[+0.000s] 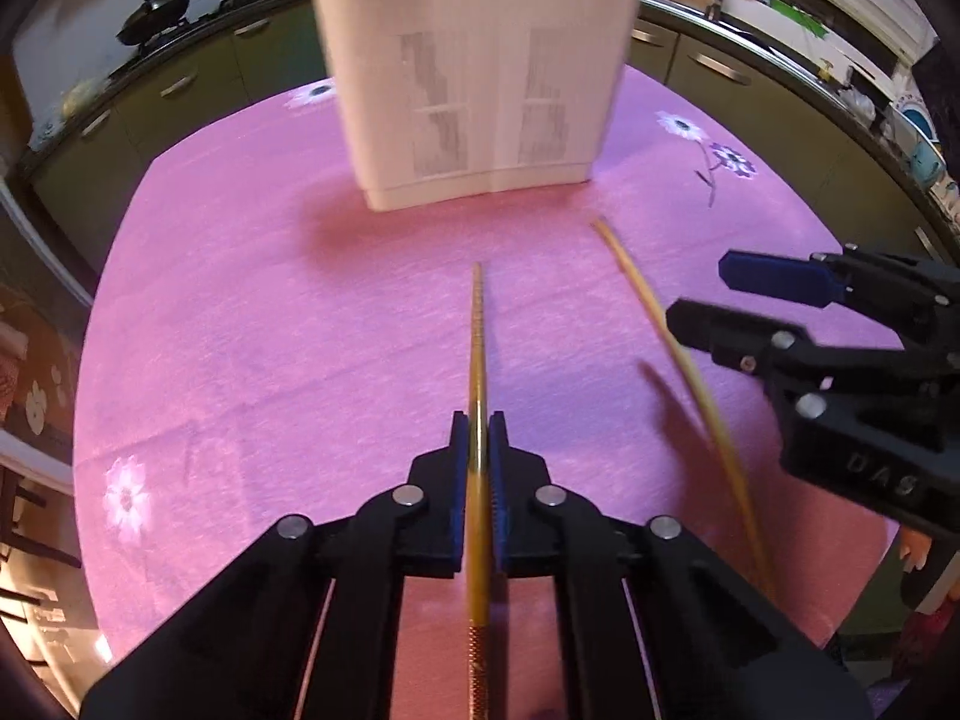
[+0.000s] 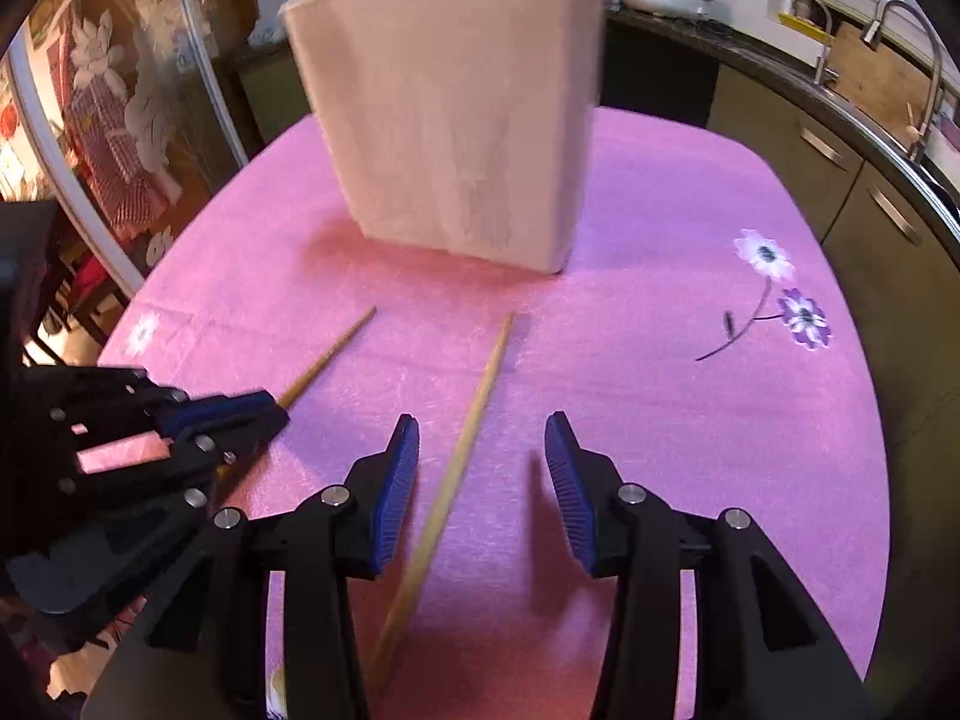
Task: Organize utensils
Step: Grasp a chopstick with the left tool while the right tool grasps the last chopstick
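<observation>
So we're right at the start of this one, far as I can tell: both chopsticks are down on the pink tablecloth [image 2: 660,420] and nothing has gone into the holder from this pair yet. The left gripper [image 1: 478,438] has its blue pads squeezed shut on the left chopstick [image 1: 477,348], which runs straight out ahead of its fingers toward the holder. The right gripper [image 2: 480,480] is only about half open, straddling the right chopstick [image 2: 474,420]; that stick lies between the jaws, closer to the left pad, and neither pad is touching it, so no grab there yet. The white utensil holder [image 2: 456,120] stands upright just beyond the tips of both sticks, dead ahead of both grippers. Can't see down into it from either camera, so what's already inside is anyone's guess; a couple of stick-like ends seem to poke over its rim, but too blurry to call. What's left, I'd say: close the right one, lift both, drop them in.
</observation>
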### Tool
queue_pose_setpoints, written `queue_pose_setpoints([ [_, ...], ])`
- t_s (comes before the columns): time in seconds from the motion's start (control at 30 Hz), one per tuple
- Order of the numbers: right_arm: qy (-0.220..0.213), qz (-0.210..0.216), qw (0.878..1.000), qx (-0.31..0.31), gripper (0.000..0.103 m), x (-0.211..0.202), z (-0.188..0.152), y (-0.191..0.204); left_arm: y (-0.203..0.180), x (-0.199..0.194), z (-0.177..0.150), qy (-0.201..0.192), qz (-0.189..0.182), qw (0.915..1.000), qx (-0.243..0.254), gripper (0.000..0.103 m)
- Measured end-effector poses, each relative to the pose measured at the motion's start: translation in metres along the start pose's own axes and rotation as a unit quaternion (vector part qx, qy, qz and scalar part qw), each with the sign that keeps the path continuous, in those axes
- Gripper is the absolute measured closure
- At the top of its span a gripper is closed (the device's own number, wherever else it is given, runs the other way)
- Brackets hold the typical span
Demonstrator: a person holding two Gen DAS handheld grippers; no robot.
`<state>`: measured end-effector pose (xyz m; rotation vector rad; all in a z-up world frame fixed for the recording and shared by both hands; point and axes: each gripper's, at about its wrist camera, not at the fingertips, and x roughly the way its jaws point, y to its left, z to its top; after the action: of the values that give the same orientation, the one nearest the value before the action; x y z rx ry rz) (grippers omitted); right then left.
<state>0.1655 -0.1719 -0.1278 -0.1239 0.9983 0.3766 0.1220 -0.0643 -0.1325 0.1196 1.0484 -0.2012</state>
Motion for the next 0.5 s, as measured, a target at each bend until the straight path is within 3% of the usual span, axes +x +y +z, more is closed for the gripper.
queue_pose_setpoints([
  [0.17, 0.023, -0.009, 1.0, -0.005, 0.06, 0.022, 0.004, 0.011, 0.002, 0.0, -0.001, -0.002, 0.002, 1.0, 0.0, 0.096],
  [0.2, 0.023, -0.012, 1.0, -0.002, 0.065, 0.023, 0.005, 0.011, 0.002, 0.0, 0.0, -0.002, 0.003, 1.0, -0.001, 0.096],
  [0.23, 0.024, -0.014, 1.0, 0.0, 0.082, 0.023, 0.006, 0.009, 0.002, 0.0, 0.0, -0.002, 0.002, 1.0, -0.002, 0.096],
  [0.27, 0.025, -0.009, 1.0, 0.003, 0.093, 0.023, 0.007, 0.008, 0.002, 0.0, 0.0, -0.003, 0.002, 1.0, -0.003, 0.096],
  [0.4, 0.03, 0.024, 0.999, 0.025, 0.096, 0.022, 0.01, -0.006, 0.004, 0.002, 0.002, -0.006, -0.005, 1.0, -0.004, 0.096],
  [0.5, -0.013, 0.044, 0.998, 0.043, 0.096, -0.007, 0.013, -0.021, 0.006, 0.0, 0.004, -0.008, -0.012, 0.9999, -0.007, 0.097],
])
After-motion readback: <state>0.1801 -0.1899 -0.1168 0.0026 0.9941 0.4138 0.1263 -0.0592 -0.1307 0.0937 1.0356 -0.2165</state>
